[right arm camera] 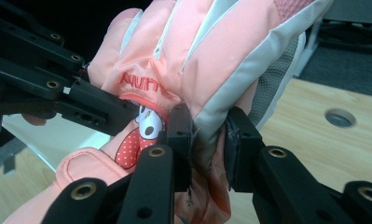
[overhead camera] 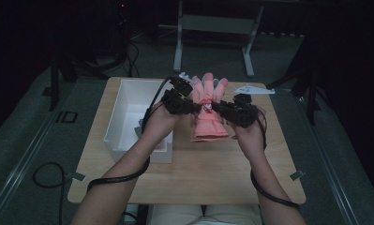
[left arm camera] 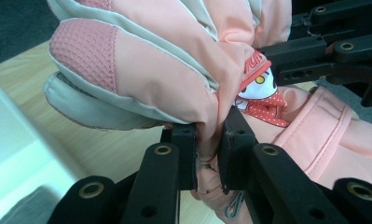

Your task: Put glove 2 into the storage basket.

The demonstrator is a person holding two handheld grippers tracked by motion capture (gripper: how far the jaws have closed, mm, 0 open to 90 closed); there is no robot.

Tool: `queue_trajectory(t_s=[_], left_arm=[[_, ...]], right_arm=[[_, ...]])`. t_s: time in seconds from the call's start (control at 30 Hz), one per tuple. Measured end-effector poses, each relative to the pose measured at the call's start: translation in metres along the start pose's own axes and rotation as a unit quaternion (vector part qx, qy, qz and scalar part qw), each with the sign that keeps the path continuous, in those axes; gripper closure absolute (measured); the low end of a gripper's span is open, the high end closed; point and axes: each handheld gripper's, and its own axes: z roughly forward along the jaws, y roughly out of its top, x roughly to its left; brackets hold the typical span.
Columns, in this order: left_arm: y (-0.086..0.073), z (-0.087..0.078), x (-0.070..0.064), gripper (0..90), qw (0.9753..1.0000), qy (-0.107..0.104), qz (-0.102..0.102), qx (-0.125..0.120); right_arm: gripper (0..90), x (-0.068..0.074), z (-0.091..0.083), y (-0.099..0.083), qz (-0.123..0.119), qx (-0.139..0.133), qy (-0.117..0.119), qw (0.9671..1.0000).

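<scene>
Squarely between both grippers, pink glove (overhead camera: 208, 110) pinched at its waist from 9 o'clock by left gripper (overhead camera: 188, 106) and from 3 o'clock by right gripper (overhead camera: 220, 108), long axis toward 12, above worktop (overhead camera: 184, 178), white bin (overhead camera: 128, 117) at 9.

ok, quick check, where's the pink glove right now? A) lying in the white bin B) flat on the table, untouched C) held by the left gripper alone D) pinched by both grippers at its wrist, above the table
D: the left gripper and right gripper each clamp the pink glove at its narrow wrist from opposite sides, beside the white bin.
</scene>
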Motion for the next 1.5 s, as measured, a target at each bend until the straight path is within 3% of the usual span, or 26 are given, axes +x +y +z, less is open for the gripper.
queue_trajectory(t_s=[0.5,0.67,0.83,0.87,1.1,1.17,1.2,1.33,1.5], left_arm=[[-0.022,-0.060,0.046,78.9,0.9988,0.037,-0.031,0.007],[-0.032,-0.075,0.058,79.0,0.9976,0.061,-0.033,0.010],[-0.044,-0.085,0.073,78.9,0.9972,0.059,-0.043,0.015],[-0.050,-0.089,0.082,78.9,0.9969,0.060,-0.045,0.023],[-0.068,-0.093,0.104,78.8,0.9962,0.053,-0.060,0.035],[-0.068,-0.093,0.104,78.8,0.9962,0.053,-0.060,0.035],[-0.076,-0.090,0.113,78.8,0.9958,0.048,-0.069,0.036],[-0.083,-0.086,0.120,78.9,0.9949,0.048,-0.077,0.043],[-0.092,-0.068,0.134,78.9,0.9932,0.042,-0.093,0.057]], right_arm=[[74.6,0.058,0.047,0.034,-0.017,-0.002,0.033,0.9993],[74.7,0.075,0.064,0.038,-0.019,-0.002,0.045,0.9988],[74.6,0.090,0.080,0.041,-0.025,0.005,0.049,0.9985],[74.6,0.099,0.091,0.041,-0.027,0.010,0.055,0.9981],[74.7,0.116,0.116,0.036,-0.026,0.018,0.058,0.9978],[74.7,0.117,0.119,0.035,-0.028,0.021,0.057,0.9978],[74.6,0.120,0.126,0.032,-0.030,0.023,0.055,0.9978],[74.6,0.123,0.136,0.028,-0.032,0.031,0.053,0.9976],[74.7,0.121,0.155,0.018,-0.032,0.051,0.044,0.9972]])
